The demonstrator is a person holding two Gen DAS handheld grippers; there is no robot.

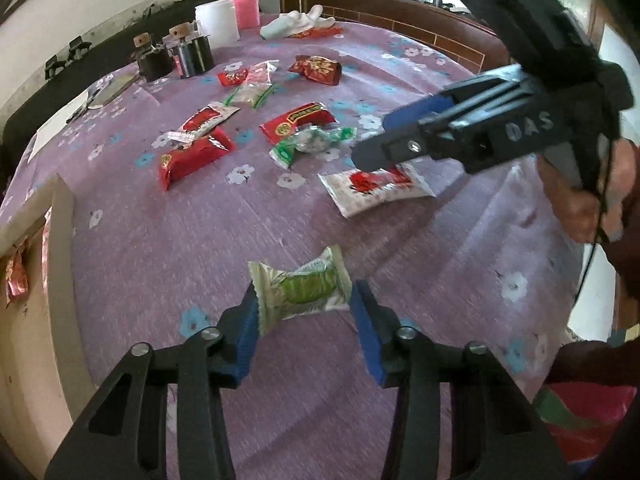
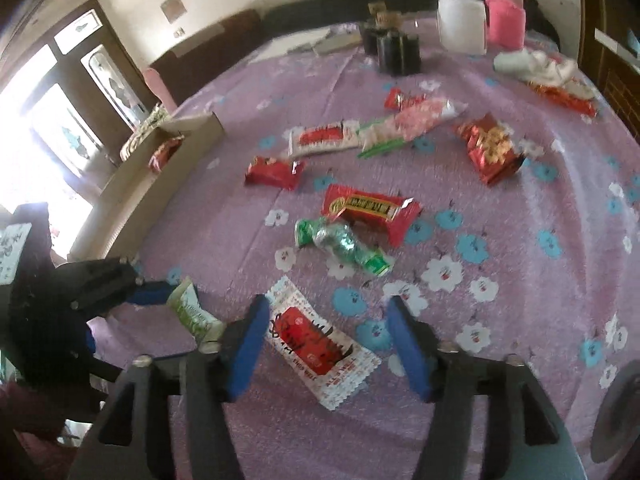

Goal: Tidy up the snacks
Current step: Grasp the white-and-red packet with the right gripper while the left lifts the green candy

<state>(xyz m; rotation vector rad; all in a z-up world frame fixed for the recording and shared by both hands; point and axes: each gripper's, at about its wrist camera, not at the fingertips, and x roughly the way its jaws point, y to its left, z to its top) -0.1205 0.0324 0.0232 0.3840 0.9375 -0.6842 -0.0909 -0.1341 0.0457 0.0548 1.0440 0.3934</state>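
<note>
The left gripper is holding its jaws apart around the pale green snack packet at lower centre of the left view, the packet's long axis running across the gap, blue pads just beside both crimped ends; actual contact is unclear. The right gripper is spreading wide over the white-and-red sachet, which is lying diagonally on the purple bench, nearer the left-hand finger. The cardboard box, already holding a snack, is sitting at the left of the right view, likely the destination.
</note>
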